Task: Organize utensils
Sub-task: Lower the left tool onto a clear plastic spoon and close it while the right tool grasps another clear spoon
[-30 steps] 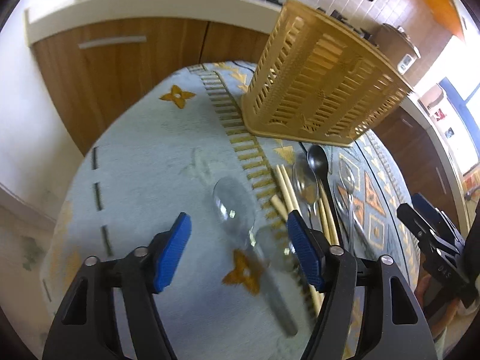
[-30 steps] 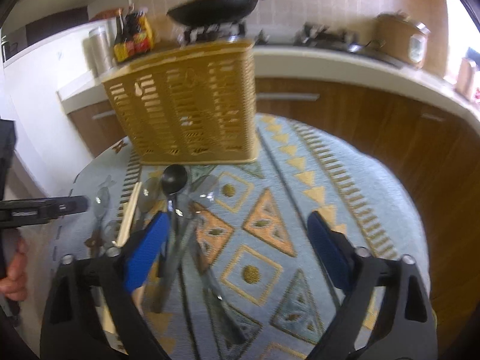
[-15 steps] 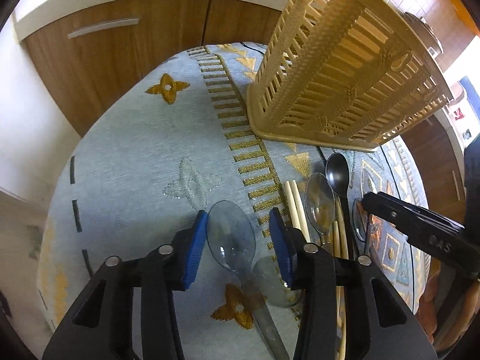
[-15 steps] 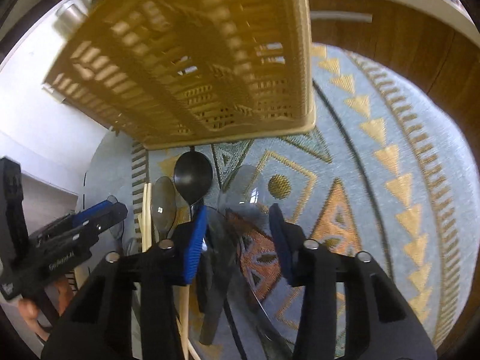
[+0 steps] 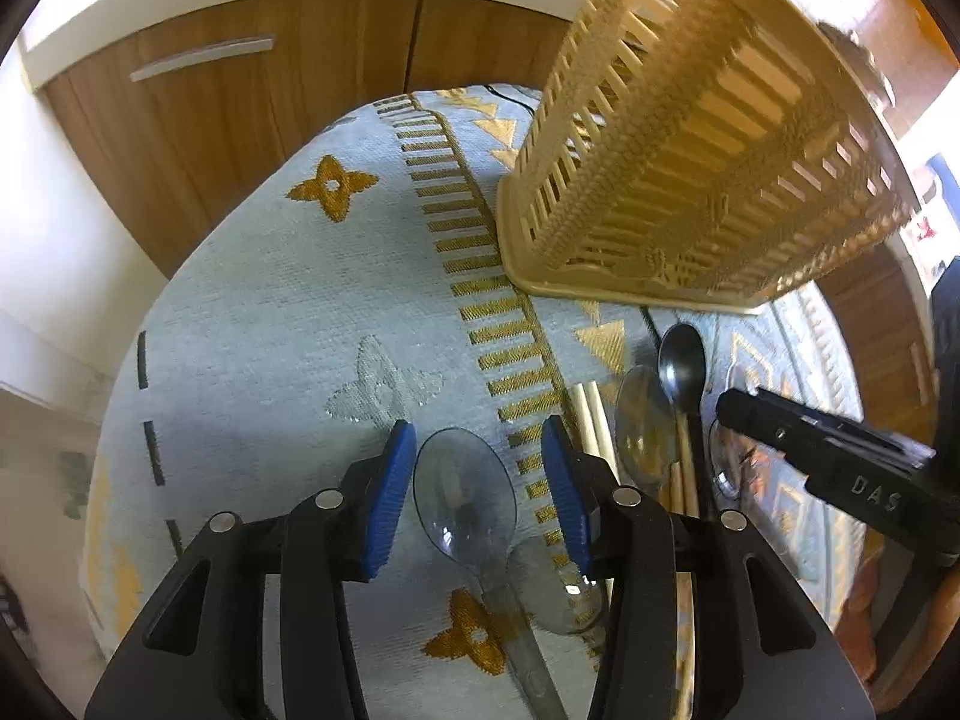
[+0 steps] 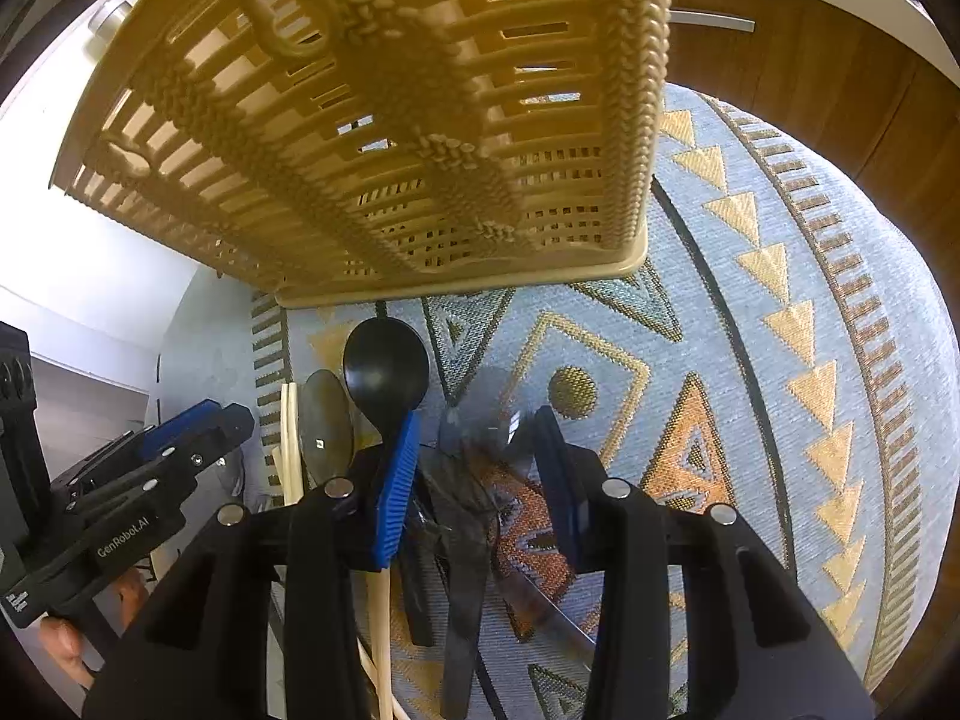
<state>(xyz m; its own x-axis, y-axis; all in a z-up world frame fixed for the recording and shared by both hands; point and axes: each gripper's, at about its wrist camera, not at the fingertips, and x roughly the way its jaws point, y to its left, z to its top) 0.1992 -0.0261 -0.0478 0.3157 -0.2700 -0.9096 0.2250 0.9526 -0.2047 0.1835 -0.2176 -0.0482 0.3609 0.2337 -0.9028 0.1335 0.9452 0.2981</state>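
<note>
Left wrist view: left gripper (image 5: 477,495) fingers opening, astride a clear plastic spoon (image 5: 465,495) — untouched; right gripper (image 6: 474,480) fingers straddle a smoky translucent spoon (image 6: 480,420) below the basket (image 6: 384,120), contact unclear.

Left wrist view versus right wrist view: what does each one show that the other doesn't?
Left only: the left gripper, jaws opening, astride a clear spoon, and a gold flower motif on the cloth.

Right only: the right gripper astride a smoky clear spoon, and a gold triangle border.

Both: the basket, black spoon and pale chopsticks.
</note>
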